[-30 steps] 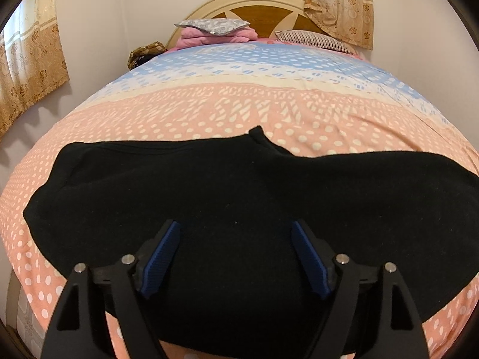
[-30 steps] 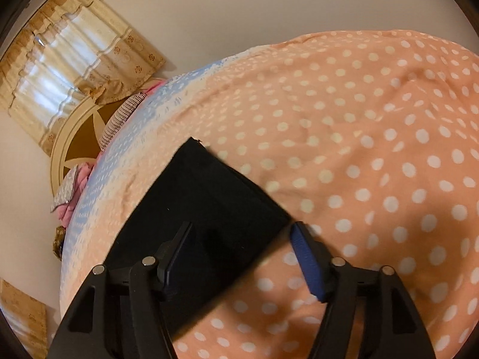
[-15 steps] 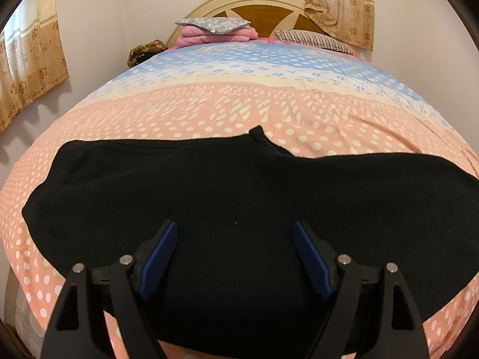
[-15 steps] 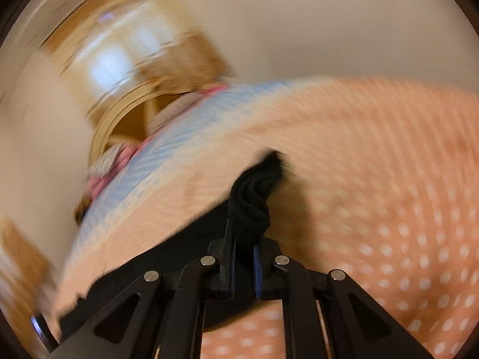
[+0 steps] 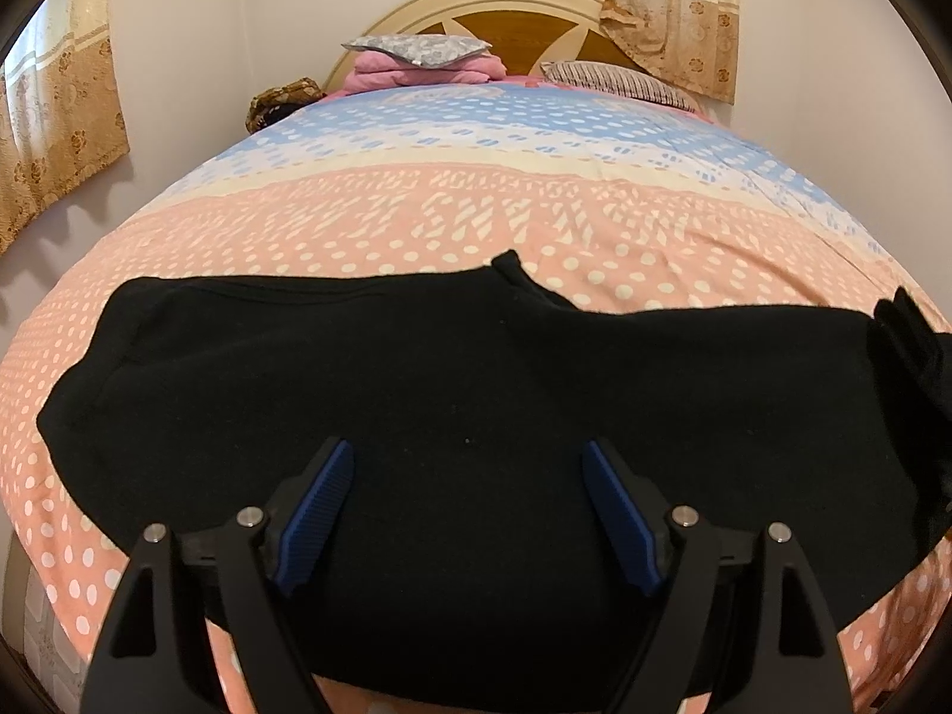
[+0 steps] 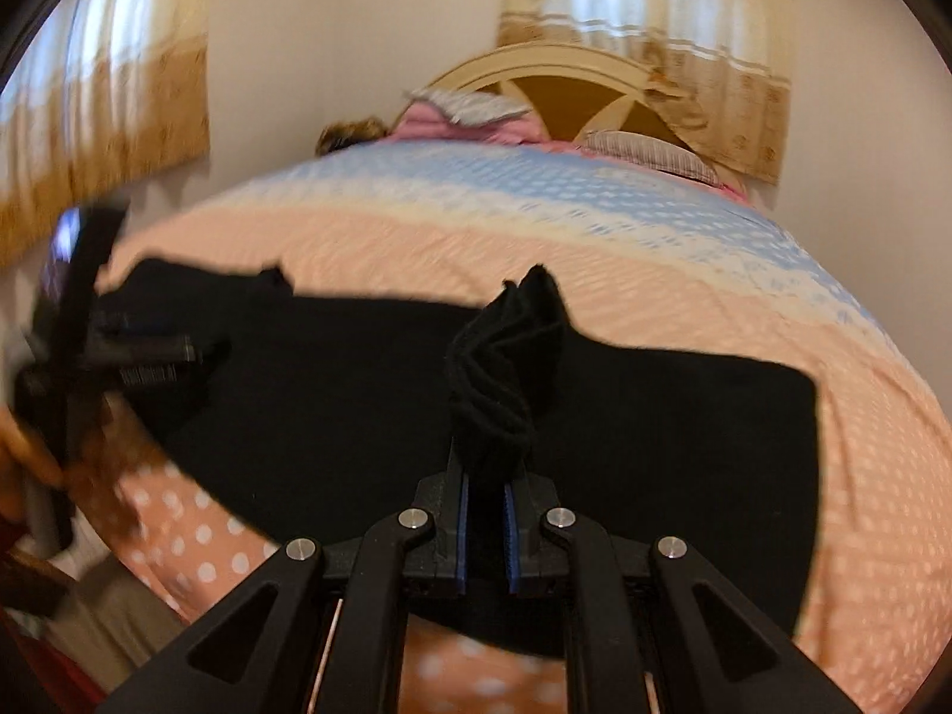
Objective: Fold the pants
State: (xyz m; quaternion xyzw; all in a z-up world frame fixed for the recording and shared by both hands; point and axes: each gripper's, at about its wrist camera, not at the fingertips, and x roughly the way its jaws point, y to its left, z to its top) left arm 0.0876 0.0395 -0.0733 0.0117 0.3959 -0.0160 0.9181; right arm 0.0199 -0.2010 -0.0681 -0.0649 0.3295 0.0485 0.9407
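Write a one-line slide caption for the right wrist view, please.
Right gripper shut on a bunched end of black pants above the bed.

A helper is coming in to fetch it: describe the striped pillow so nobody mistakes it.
Start at the arched wooden headboard. The striped pillow lies flat at its foot, toward the right under the curtain. Its thin dark stripes set it apart from the grey patterned pillow stacked on pink bedding.

We count one pair of black pants [image 5: 476,416] spread across one bed [image 5: 476,220]. Against the headboard [image 5: 523,18] of that bed we see one grey pillow [image 5: 416,49], one striped pillow [image 5: 613,80] and one pink folded stack [image 5: 387,68]. Two curtains [image 5: 59,119] flank the headboard. Two grippers: left gripper [image 5: 467,511], right gripper [image 6: 489,511].
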